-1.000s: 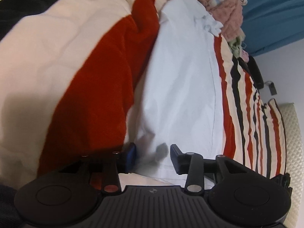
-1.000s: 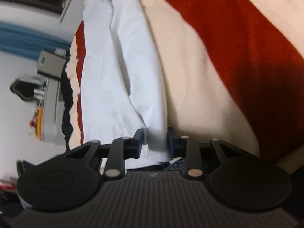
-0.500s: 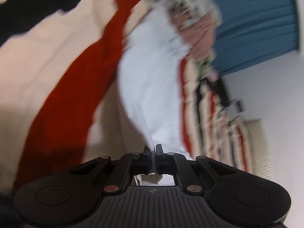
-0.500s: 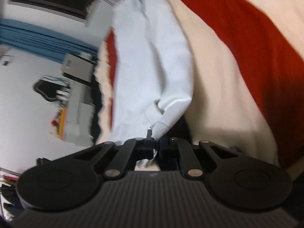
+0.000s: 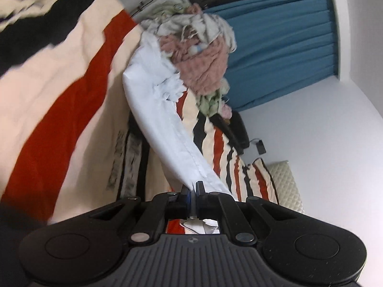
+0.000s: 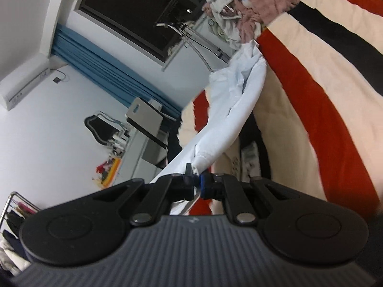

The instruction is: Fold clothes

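Gripping a hem edge of the white garment [image 5: 167, 129], the left gripper [image 5: 192, 191] has its jaws closed tight on the cloth. The right gripper [image 6: 196, 176] is likewise clamped, jaws pinched on a bunched cuff or corner of the same white garment [image 6: 234, 110]. Between the two grippers the garment hangs stretched, lifted off the striped blanket [image 5: 59, 91], which has cream, red and black bands and covers the bed. Its far end lies on the blanket beside the laundry pile [image 5: 203, 55], a heap of pink, grey and green pieces. Beyond the pile: blue curtain [image 5: 282, 47], dark window [image 6: 134, 16], white wall. Below the window a grey cabinet [image 6: 146, 119]; a quilted cushion [image 5: 284, 186] sits at the blanket's edge.
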A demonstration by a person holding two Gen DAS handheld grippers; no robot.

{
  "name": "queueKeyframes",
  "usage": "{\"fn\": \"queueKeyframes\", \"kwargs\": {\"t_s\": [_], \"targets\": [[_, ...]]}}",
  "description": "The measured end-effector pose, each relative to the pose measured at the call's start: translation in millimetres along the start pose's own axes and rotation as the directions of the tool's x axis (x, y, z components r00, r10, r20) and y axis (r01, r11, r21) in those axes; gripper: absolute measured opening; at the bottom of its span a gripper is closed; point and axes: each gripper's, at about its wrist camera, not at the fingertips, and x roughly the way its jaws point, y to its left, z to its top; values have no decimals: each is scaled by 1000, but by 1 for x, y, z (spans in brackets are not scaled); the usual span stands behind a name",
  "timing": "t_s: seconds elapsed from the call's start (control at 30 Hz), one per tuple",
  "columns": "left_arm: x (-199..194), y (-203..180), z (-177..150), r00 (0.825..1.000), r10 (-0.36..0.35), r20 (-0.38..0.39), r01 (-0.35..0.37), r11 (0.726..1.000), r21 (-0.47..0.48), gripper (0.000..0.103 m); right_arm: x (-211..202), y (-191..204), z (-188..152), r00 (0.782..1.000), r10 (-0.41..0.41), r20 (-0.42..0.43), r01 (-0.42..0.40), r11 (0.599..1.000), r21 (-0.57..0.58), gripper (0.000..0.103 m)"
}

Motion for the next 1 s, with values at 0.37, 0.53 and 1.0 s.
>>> {"fn": "queueKeyframes", "kwargs": {"t_s": [0.37, 0.53, 1.0], "targets": [[1, 27, 5, 999, 39, -3, -39, 998, -50, 4, 7, -39, -20, 998, -36, -46, 41, 993, 110, 7], [50, 4, 68, 997, 56, 59, -56, 998, -3, 4, 58, -35, 32, 998, -55, 11, 54, 995, 81, 8], [193, -12, 187, 929, 258, 266, -328, 906, 268, 4, 234, -62, 142, 968, -200, 154, 219, 968, -119, 8]]}}
